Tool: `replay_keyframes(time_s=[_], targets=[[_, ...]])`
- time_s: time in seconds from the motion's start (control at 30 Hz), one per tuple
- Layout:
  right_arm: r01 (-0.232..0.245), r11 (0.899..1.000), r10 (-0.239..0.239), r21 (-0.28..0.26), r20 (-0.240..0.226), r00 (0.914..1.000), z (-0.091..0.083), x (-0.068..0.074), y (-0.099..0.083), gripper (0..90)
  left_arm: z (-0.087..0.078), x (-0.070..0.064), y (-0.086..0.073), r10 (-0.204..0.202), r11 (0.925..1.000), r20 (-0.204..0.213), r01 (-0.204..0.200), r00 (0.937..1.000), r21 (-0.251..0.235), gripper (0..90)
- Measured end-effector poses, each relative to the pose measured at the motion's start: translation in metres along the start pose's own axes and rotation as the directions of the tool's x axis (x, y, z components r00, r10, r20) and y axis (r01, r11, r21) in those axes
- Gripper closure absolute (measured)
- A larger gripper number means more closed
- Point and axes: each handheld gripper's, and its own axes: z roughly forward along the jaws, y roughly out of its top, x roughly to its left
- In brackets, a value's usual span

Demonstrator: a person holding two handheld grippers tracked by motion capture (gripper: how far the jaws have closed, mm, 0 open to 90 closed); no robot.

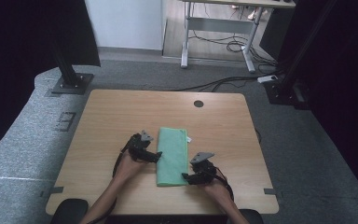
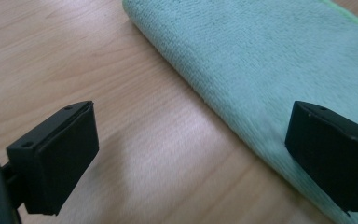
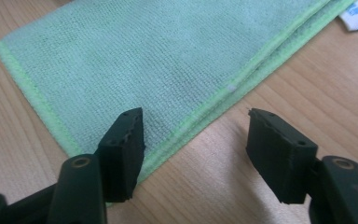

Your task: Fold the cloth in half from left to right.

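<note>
A folded green microfibre cloth lies lengthwise on the wooden table, a white tag at its far right corner. My left gripper is open at the cloth's left folded edge; one jaw hovers over the cloth, the other over bare wood. My right gripper is open at the near right corner of the cloth. Its left jaw is over the hemmed edge and its right jaw over wood. Nothing is held between either pair of jaws.
The table has a round cable hole at the back. A black post base stands on the floor behind the left corner. A desk frame and cables lie on the floor beyond.
</note>
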Motion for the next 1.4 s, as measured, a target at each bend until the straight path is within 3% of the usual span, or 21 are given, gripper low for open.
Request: replay_keyframes(time_s=[0.1,0.2,0.33,0.53,0.7,0.93,1.13,1.4], targets=[[0.001,1.0,-0.001,-0.021,-0.002,1.0,-0.005,-0.004,0.0,29.6,-0.012,0.001,-0.004,0.001,0.9999,0.008,-0.001,1.0,-0.011,3.0],[-0.026,0.998,0.027,-0.051,0.015,0.9995,-0.012,-0.012,-0.002,24.6,-0.026,0.002,-0.012,-0.018,0.9995,0.033,0.019,0.9993,-0.024,3.3],[-0.055,0.997,0.058,-0.056,0.061,0.9965,-0.02,-0.026,-0.008,18.5,-0.039,0.0,-0.023,-0.025,0.9993,0.05,0.026,0.9984,-0.028,3.3],[-0.089,0.995,0.094,-0.055,0.095,0.9911,-0.027,-0.045,-0.019,13.7,-0.051,-0.006,-0.039,0.005,0.9999,0.029,-0.005,0.9996,0.009,1.5],[-0.109,0.993,0.114,-0.05,0.12,0.9862,-0.029,-0.054,-0.027,11.9,-0.059,-0.006,-0.052,0.007,0.9998,0.015,-0.007,0.9999,0.017,0.5],[-0.121,0.992,0.125,-0.036,0.14,0.9822,-0.026,-0.061,-0.034,7.4,-0.054,0.0,-0.062,-0.015,0.9992,-0.001,0.015,0.9999,0.037,0.0],[-0.114,0.993,0.118,-0.036,0.149,0.9817,-0.022,-0.063,-0.038,2.1,-0.049,-0.001,-0.064,-0.001,0.9987,-0.013,0.001,0.9999,0.05,0.0],[-0.144,0.988,0.151,-0.062,0.124,0.9807,-0.017,-0.067,-0.043,0.0,-0.048,0.001,-0.063,-0.009,0.9985,-0.008,0.009,0.9999,0.055,0.0]])
